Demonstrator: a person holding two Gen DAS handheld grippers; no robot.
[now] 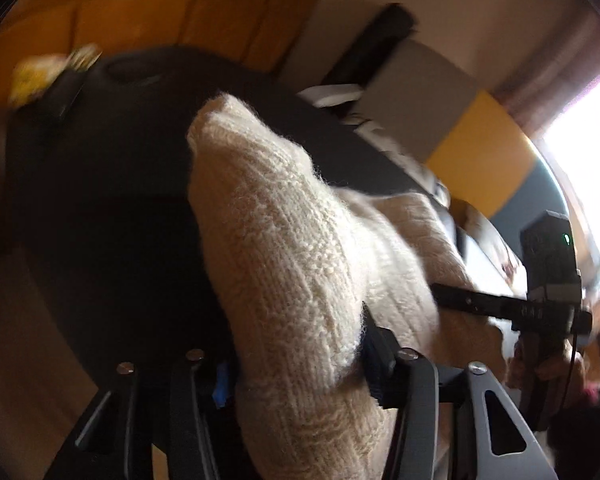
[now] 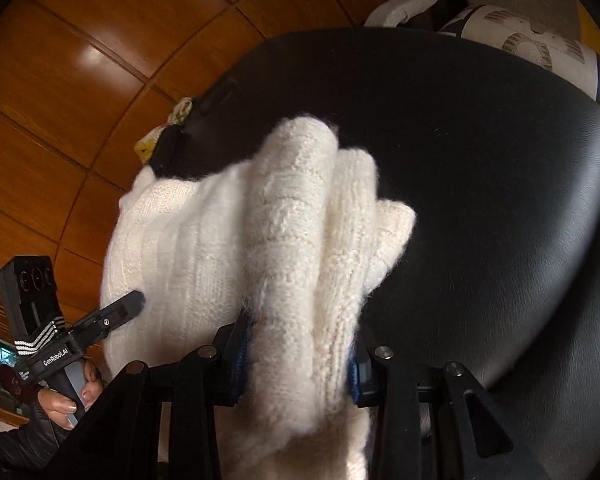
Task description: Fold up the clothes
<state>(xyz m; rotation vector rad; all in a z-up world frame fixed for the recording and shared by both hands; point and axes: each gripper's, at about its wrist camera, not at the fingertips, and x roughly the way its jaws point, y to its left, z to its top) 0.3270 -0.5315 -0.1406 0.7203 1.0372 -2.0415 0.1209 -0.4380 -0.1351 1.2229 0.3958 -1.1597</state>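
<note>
A cream knitted garment [image 1: 284, 248] is bunched up and held above a black padded seat [image 1: 100, 184]. My left gripper [image 1: 300, 364] is shut on a thick fold of the knit, which bulges forward between its fingers. My right gripper [image 2: 296, 356] is likewise shut on a wad of the same cream knit [image 2: 228, 240], over the black seat [image 2: 480, 184]. Each view shows the other gripper at its edge: the right gripper [image 1: 452, 296] reaches into the knit, and the left gripper [image 2: 134, 304] pokes into the knit from the lower left, held by a hand [image 2: 66, 404].
Orange wood floor tiles [image 2: 80, 80] lie beyond the seat. A small yellow patterned cloth [image 2: 156, 140] sits at the seat's far edge. A white patterned cushion [image 2: 540, 44] lies at the seat's upper right. A bright window [image 1: 588, 148] glares at the right.
</note>
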